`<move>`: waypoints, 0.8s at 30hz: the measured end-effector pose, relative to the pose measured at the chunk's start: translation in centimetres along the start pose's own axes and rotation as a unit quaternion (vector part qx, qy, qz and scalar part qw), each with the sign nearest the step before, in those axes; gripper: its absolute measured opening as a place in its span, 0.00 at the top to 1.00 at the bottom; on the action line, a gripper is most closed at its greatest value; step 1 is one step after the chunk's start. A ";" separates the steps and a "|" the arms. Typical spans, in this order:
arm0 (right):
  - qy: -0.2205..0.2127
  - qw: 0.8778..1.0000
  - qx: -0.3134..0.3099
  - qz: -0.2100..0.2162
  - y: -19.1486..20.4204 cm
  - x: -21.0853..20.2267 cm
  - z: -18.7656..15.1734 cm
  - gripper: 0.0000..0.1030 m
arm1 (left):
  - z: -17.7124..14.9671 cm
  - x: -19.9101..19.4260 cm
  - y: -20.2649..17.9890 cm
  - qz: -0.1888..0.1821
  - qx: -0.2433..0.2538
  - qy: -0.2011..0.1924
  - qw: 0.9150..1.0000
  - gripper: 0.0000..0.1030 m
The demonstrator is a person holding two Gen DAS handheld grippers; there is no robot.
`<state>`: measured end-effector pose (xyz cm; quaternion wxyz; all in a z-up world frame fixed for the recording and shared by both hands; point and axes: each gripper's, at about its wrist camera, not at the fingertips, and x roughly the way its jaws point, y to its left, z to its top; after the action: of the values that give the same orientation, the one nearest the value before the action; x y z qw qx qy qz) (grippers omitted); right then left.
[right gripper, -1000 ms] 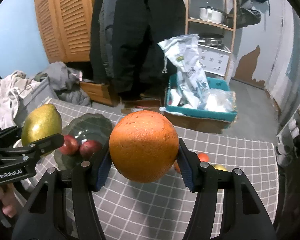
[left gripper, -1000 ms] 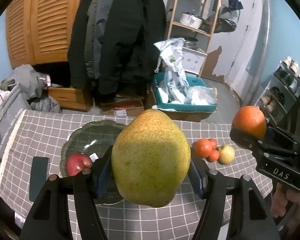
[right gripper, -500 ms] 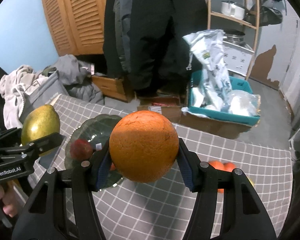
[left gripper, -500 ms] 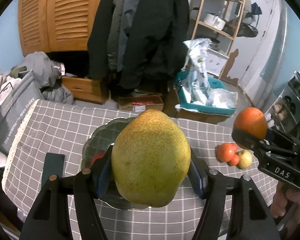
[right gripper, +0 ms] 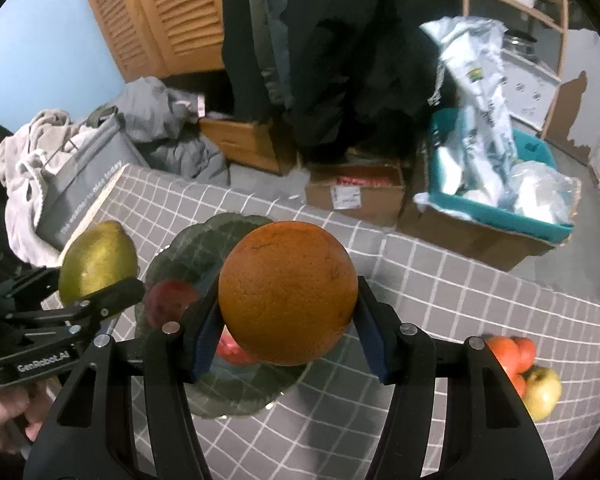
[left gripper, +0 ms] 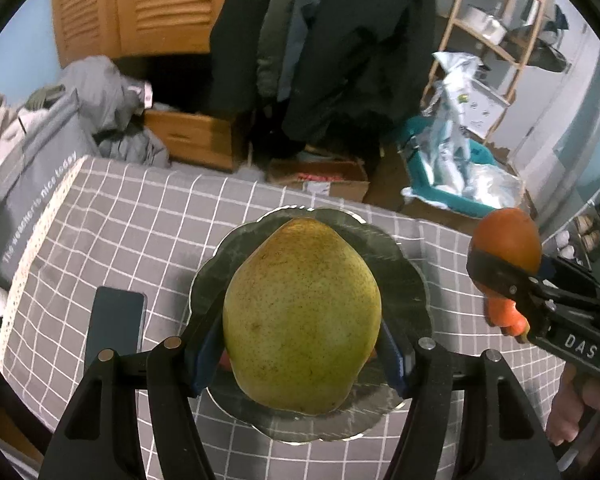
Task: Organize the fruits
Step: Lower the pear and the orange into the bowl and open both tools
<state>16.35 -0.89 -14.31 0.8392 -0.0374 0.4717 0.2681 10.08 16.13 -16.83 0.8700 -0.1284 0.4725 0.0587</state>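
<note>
My left gripper (left gripper: 302, 344) is shut on a yellow-green pear (left gripper: 302, 312) and holds it above the dark scalloped plate (left gripper: 412, 280). My right gripper (right gripper: 288, 320) is shut on an orange (right gripper: 288, 292), above the same plate (right gripper: 192, 248). The plate holds red apples (right gripper: 168, 304), partly hidden by the fruit I hold. The pear also shows at the left of the right wrist view (right gripper: 98, 262). The orange shows at the right of the left wrist view (left gripper: 508, 240). Small orange-red fruits (right gripper: 512, 354) and a yellow apple (right gripper: 544, 392) lie on the grey checked tablecloth (right gripper: 460, 304).
A dark phone (left gripper: 116, 326) lies on the cloth left of the plate. Beyond the table's far edge are a cardboard box (right gripper: 356, 194), a teal bin with bags (right gripper: 500, 184), a grey bag (left gripper: 32, 168), hanging coats and a wooden shelf.
Both grippers moved left with their fruit; the plate now lies under the pear and the orange. The loose fruits shifted to the right of both views.
</note>
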 end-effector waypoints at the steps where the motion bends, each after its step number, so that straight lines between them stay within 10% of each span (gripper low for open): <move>1: 0.006 1.000 -0.002 0.002 0.2 0.6 0.0 0.42 | 0.0 0.5 0.3 0.002 -0.005 0.005 1.000 0.34; 24: 0.092 0.995 0.016 0.028 0.7 9.2 -0.6 0.42 | -0.5 6.7 2.5 0.014 -0.043 0.060 0.997 0.34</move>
<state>19.36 3.29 -21.95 0.7851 -0.0355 0.5518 0.2791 12.83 18.24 -23.15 0.8326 -0.1623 0.5229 0.0836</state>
